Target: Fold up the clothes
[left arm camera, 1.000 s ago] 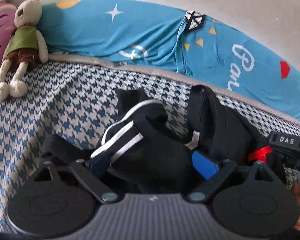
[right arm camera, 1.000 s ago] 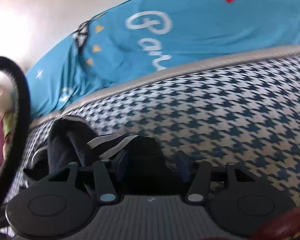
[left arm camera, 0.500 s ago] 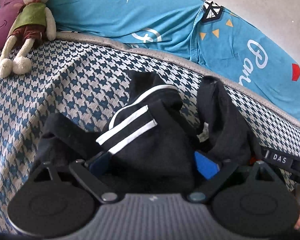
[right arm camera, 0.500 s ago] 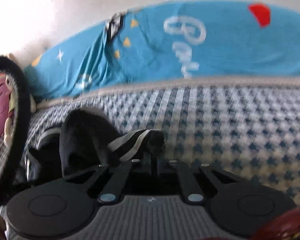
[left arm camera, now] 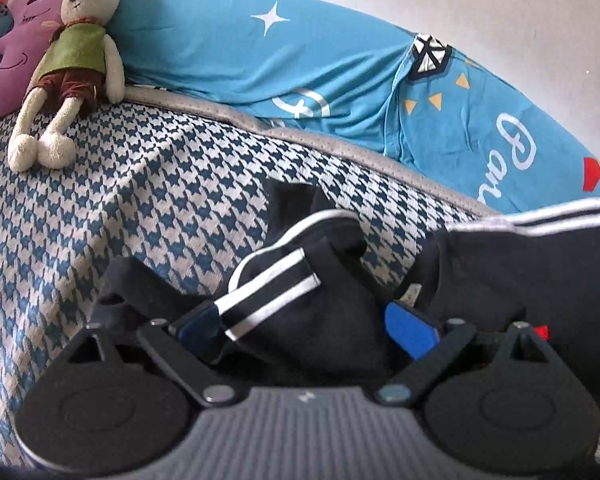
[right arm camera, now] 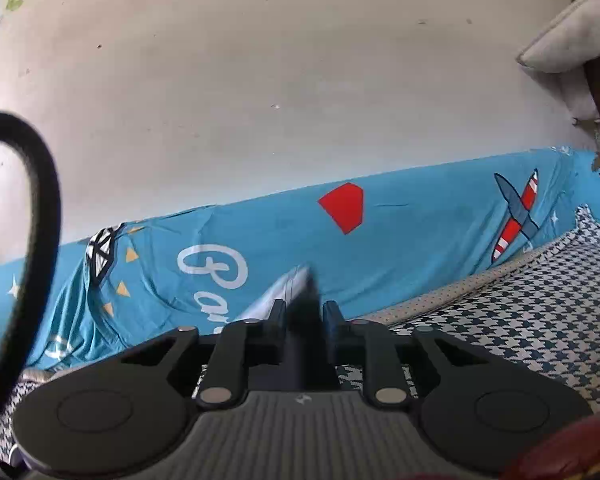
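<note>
Item: black garment (left arm camera: 324, 320), lower centre of frame, heaped on bed (left arm camera: 140, 200); my left gripper (left arm camera: 308, 320) jaws spread around a striped fold; right gripper (right arm camera: 303, 316) jaws opening, cloth between them; risk: the hem slips out.

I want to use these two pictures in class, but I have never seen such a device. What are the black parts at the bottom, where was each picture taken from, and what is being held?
A person holds a two-finger gripper in each hand, with a camera looking along the fingers.

The left gripper stands open around a black garment with white stripes, lying on a houndstooth bed cover. A toy rabbit lies by a blue sheet.

The right gripper pinches a fold of that garment, though its jaws are easing open.
</note>
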`<state>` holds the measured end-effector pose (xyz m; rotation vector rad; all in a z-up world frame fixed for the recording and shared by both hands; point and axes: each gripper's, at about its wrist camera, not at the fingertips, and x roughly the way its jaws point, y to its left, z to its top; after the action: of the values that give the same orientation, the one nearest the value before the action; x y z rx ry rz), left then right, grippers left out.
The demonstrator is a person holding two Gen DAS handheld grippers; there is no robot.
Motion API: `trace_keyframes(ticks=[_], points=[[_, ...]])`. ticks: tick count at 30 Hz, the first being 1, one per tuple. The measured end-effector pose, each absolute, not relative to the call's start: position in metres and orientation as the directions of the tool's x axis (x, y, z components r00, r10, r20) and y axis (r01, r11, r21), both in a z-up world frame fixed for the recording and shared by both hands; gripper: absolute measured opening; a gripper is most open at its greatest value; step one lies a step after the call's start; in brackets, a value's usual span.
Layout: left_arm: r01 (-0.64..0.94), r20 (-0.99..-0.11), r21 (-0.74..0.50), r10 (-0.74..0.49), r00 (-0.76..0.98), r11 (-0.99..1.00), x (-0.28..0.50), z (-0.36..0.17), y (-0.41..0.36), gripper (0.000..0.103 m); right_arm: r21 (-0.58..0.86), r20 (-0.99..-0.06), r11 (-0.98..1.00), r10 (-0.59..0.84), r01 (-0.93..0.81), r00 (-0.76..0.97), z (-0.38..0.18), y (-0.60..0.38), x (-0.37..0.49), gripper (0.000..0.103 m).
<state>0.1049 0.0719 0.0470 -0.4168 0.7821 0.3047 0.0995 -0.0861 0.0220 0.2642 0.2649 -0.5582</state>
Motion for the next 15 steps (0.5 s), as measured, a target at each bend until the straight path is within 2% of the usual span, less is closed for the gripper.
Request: trace_keyframes(ticks=[3,10,15], points=[[-0.440,-0.721,-0.263,0.128,0.681,0.859,0.103,0.052,0.083,0.096,0.179,-0.322,0.819,-0.474,0.545,0.819,0.024,-0.085,0.107,0.026],[-0.491,-0.709,-0.303,0.151,0.689,0.816,0.103,0.059,0.115,0.097,0.249,-0.415,0.881,-0.279,0.403,0.866,0.020,-0.070,0.112,0.026],[-0.488,-0.709,-0.356,0.110,0.697,0.797,0.111,0.058,0.130,0.099,0.256,-0.454,0.897,-0.218,0.361,0.864,0.017,-0.058,0.119,0.026]])
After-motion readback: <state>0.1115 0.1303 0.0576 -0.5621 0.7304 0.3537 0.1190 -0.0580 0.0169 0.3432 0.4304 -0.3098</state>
